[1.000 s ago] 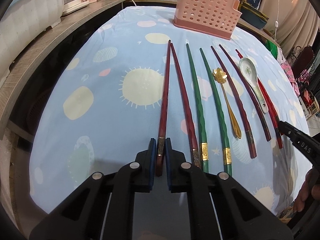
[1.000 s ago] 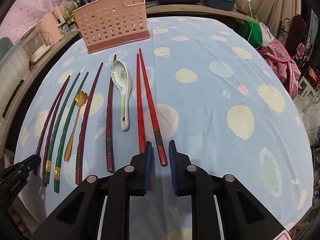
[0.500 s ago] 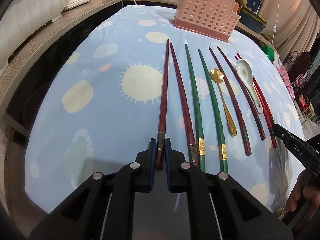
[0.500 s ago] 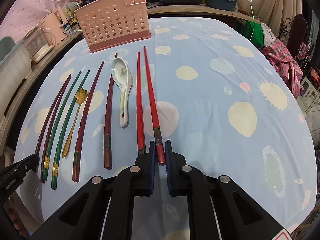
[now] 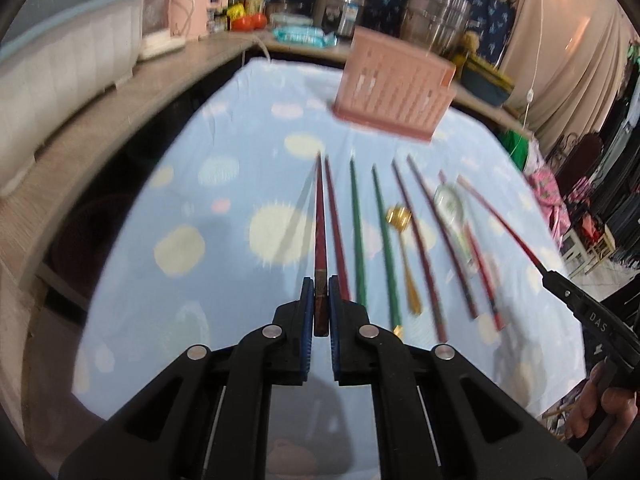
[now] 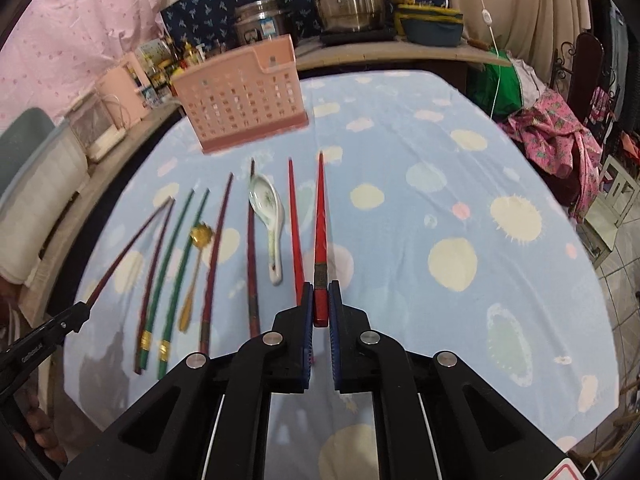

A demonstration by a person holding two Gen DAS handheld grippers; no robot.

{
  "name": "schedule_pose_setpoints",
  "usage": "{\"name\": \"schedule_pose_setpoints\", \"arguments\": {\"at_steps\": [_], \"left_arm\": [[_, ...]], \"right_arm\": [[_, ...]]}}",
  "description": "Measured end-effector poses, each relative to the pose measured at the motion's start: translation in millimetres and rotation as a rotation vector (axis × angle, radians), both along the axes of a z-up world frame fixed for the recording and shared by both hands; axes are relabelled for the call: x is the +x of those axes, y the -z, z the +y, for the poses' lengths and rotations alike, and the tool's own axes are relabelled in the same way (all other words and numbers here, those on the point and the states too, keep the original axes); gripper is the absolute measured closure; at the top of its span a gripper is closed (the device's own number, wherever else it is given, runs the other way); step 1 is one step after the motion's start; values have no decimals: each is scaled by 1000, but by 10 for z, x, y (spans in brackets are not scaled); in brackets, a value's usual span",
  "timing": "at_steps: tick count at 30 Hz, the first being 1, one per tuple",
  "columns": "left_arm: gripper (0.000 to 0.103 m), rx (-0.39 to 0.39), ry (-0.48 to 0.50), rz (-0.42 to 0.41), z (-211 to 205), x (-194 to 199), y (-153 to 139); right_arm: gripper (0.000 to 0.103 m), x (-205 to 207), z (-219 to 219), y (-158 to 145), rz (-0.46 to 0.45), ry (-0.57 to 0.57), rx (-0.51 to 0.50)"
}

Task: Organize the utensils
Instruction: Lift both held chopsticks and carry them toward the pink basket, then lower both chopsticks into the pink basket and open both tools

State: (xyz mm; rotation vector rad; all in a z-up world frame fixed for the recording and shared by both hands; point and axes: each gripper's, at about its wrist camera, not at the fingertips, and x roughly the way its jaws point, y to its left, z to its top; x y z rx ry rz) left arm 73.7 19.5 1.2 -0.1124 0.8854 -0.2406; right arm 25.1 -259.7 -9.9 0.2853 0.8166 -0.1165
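My left gripper (image 5: 320, 300) is shut on the butt end of a dark red chopstick (image 5: 320, 216), which hangs above the blue spotted tablecloth (image 5: 224, 248) and casts a shadow to its left. My right gripper (image 6: 320, 304) is shut on a bright red chopstick (image 6: 320, 216), also raised off the cloth. Its mate (image 6: 295, 232) lies just to the left, beside a white ceramic spoon (image 6: 266, 216). Green chopsticks (image 5: 356, 232), a gold spoon (image 5: 404, 248) and maroon chopsticks (image 5: 420, 240) lie in a row on the cloth. The pink perforated basket (image 6: 240, 96) stands at the far end.
A wooden counter (image 5: 120, 92) runs along the left and back of the table, with a dish rack, steel pots (image 6: 348, 0) and jars on it. Cloth piles and a chair (image 6: 560, 136) stand to the right. A hand (image 5: 600, 408) grips the right tool.
Both grippers have risen, each lifting its chopstick off the cloth. The right jaws closed onto the bright red chopstick; the left was shut on its chopstick throughout.
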Motion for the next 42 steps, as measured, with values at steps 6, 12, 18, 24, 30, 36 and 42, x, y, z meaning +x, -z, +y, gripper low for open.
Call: {"name": "schedule_pose_setpoints", "arguments": {"at_steps": [6, 12, 18, 24, 30, 36, 42], "left_arm": [[96, -30, -11, -132, 13, 153, -549], [96, -30, -26, -262, -48, 474, -1047], [96, -32, -43, -339, -88, 851, -1401], [96, -57, -44, -412, -177, 1220, -1787], [96, -88, -43, -514, -364, 1627, -2213], [96, -84, -55, -596, -571, 2034, -2477], [96, -88, -46, -554, -708, 2458, -2317]], "right_arm": [[96, 48, -82, -571, -133, 0, 0], [96, 281, -181, -1061, -247, 0, -5], [96, 610, -315, -1369, -317, 10, -9], [96, 997, -464, -1624, -369, 17, 7], [96, 1478, -571, -2004, -460, 22, 21], [96, 1981, -640, -2231, -507, 52, 38], [96, 2419, -628, -2153, -479, 39, 47]]}}
